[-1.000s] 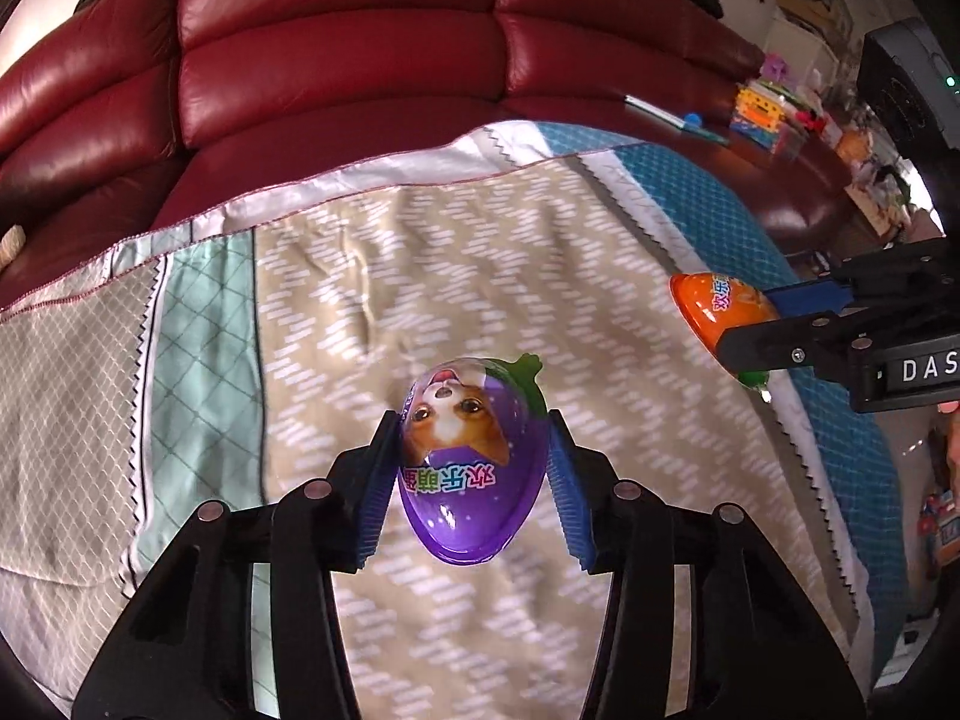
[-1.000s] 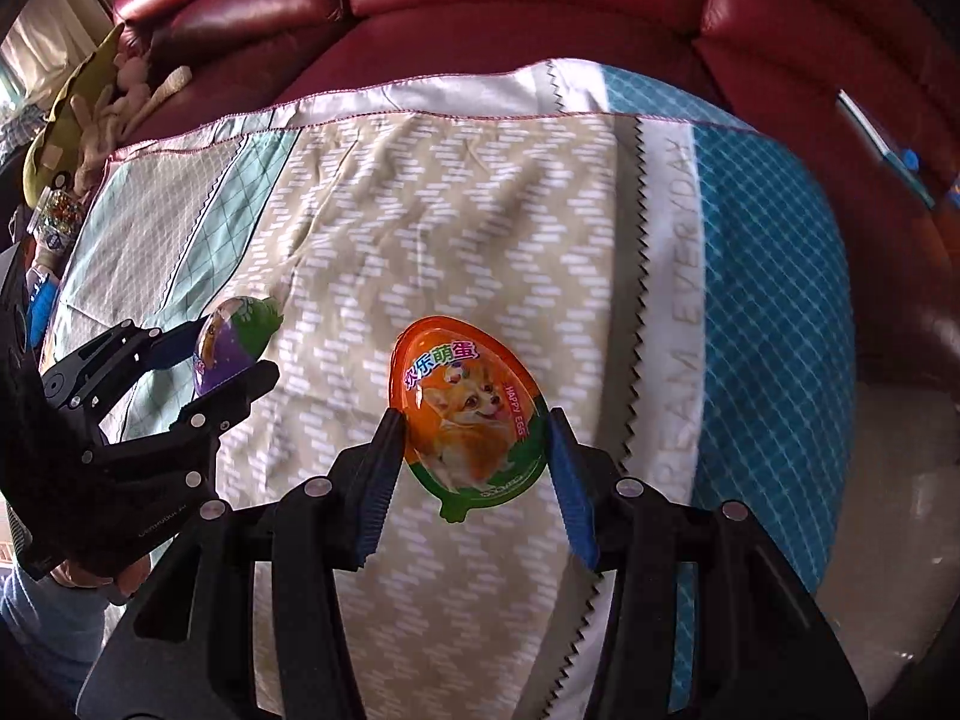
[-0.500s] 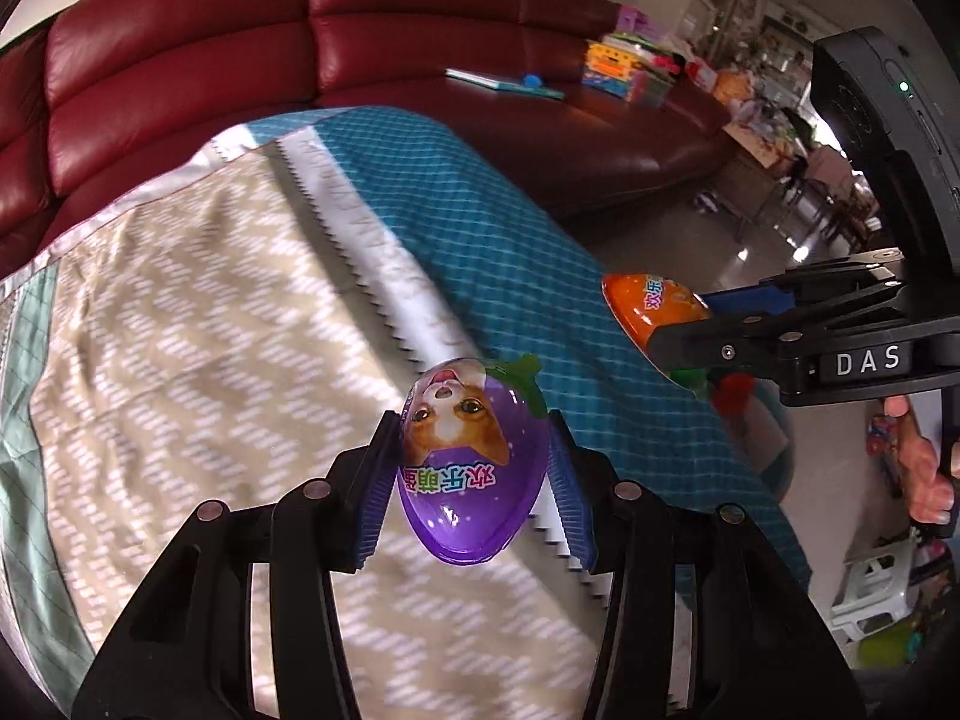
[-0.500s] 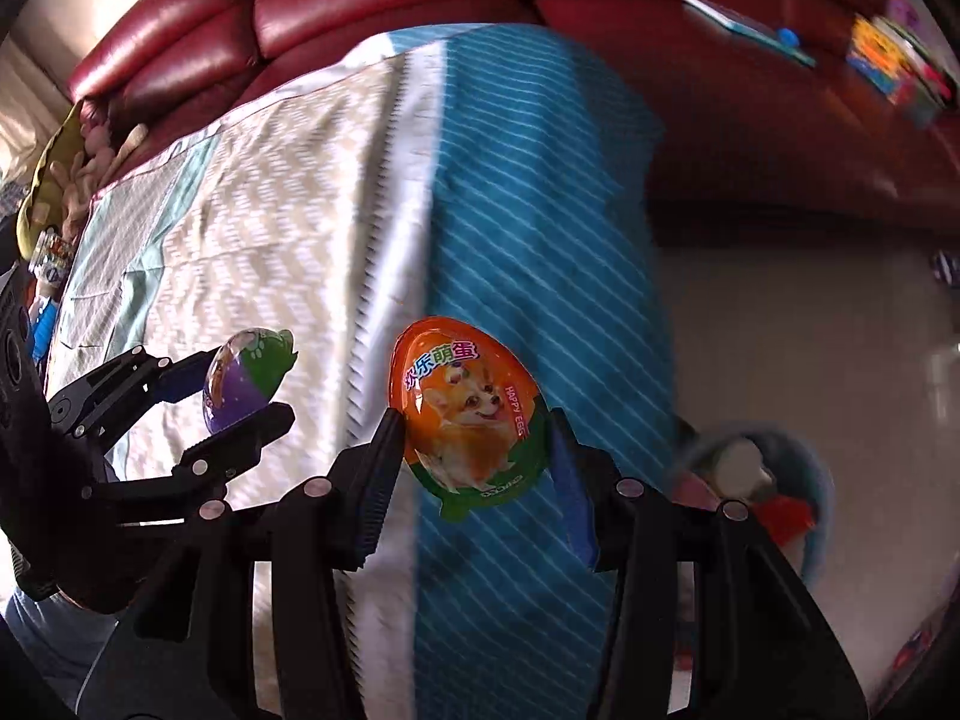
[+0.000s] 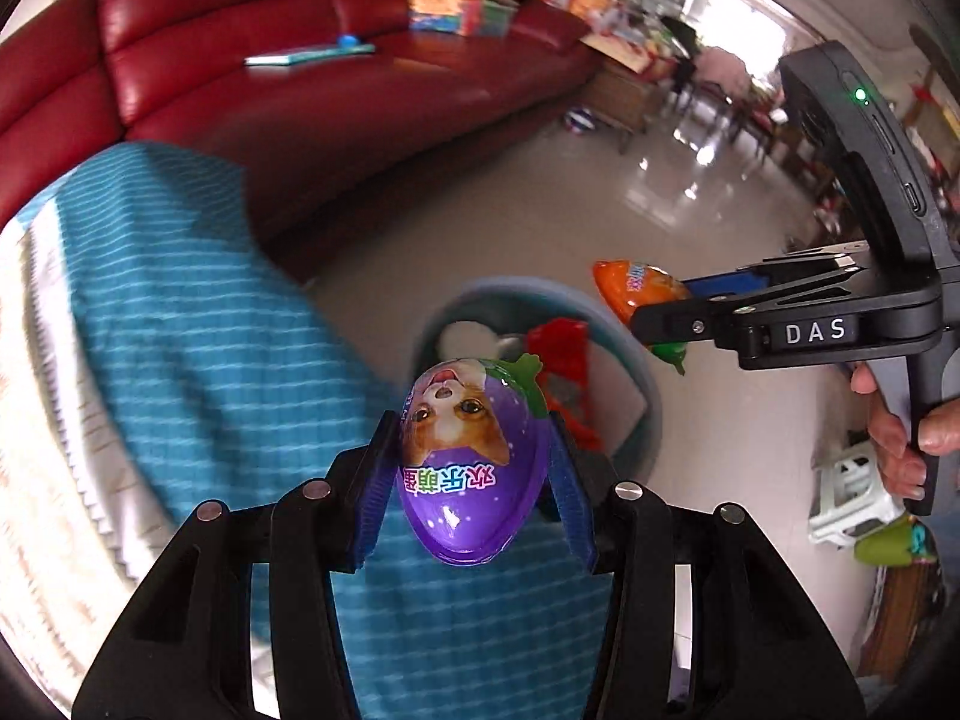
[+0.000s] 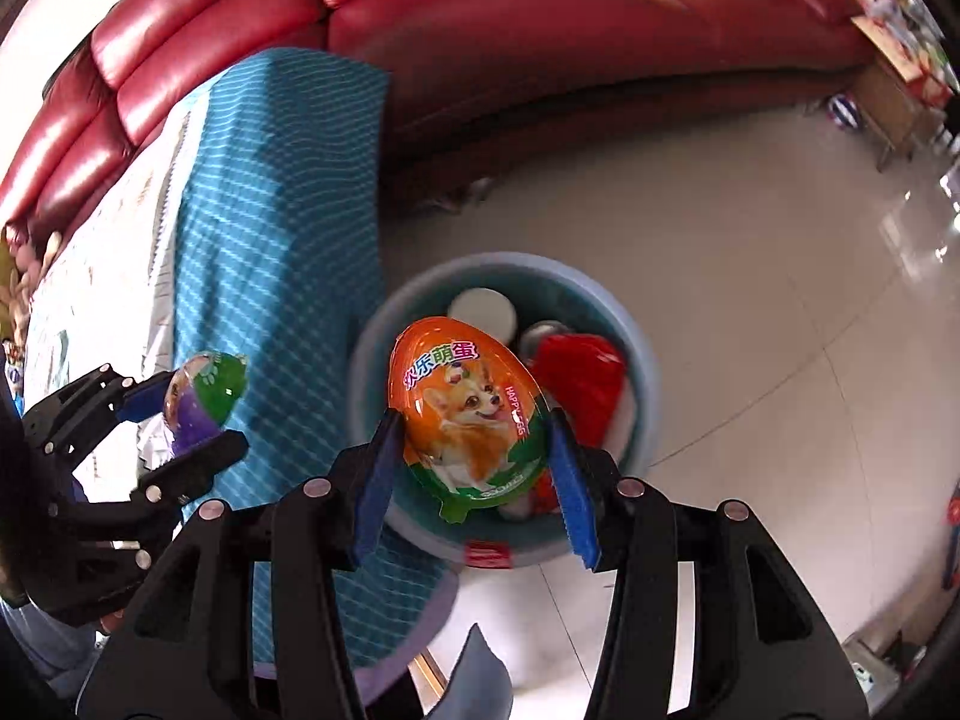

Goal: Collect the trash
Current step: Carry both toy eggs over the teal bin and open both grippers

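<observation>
Our right gripper clamps the orange egg above the bin; our left gripper clamps the purple egg. Released here, the purple egg might hit the rim and roll away.

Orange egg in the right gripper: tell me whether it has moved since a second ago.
Yes. The orange egg was over the patterned blanket; now it hangs above the blue bin on the floor, past the blanket's edge.

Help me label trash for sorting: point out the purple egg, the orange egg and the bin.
purple egg [image 5: 474,462], left wrist view, printed front.
orange egg [image 6: 471,414], right wrist view, dog picture.
bin [image 6: 600,294], right wrist view, far rim.
</observation>
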`<action>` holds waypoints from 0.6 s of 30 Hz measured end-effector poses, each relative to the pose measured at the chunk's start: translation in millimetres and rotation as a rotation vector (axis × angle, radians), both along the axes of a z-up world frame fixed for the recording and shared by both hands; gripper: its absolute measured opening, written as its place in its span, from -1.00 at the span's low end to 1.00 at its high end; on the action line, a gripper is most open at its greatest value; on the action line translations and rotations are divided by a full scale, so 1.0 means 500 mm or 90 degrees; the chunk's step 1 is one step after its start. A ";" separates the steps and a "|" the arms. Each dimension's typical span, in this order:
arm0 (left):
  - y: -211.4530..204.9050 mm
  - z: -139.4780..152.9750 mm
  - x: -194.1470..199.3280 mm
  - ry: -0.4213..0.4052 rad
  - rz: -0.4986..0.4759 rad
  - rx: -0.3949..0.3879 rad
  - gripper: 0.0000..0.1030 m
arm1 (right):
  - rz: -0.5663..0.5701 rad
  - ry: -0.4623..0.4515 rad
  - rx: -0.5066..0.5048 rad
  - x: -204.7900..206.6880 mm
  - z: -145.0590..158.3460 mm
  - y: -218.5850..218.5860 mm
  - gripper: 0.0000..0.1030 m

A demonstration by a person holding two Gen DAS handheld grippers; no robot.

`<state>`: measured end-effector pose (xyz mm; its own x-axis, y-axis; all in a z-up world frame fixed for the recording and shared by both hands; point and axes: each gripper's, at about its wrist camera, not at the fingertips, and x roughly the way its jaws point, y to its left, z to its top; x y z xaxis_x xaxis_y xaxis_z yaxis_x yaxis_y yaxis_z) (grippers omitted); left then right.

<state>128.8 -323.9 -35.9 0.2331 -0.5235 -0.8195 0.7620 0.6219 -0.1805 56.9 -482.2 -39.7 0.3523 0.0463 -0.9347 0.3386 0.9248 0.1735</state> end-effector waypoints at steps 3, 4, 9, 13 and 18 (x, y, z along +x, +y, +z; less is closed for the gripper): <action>-0.047 -0.018 -0.015 0.008 -0.017 0.009 -0.05 | -0.008 0.000 0.011 -0.013 -0.012 -0.024 -0.10; -0.061 -0.026 -0.018 0.011 -0.022 0.013 -0.05 | -0.010 0.001 0.013 -0.016 -0.017 -0.032 -0.10; -0.102 -0.057 -0.025 0.025 -0.031 0.027 -0.04 | -0.013 0.004 0.022 -0.021 -0.034 -0.054 -0.10; -0.121 -0.080 -0.022 0.035 -0.032 0.037 -0.04 | -0.012 0.007 0.026 -0.013 -0.043 -0.063 -0.10; -0.159 -0.101 -0.013 0.045 -0.030 0.059 0.26 | -0.023 0.011 0.039 -0.011 -0.056 -0.076 -0.10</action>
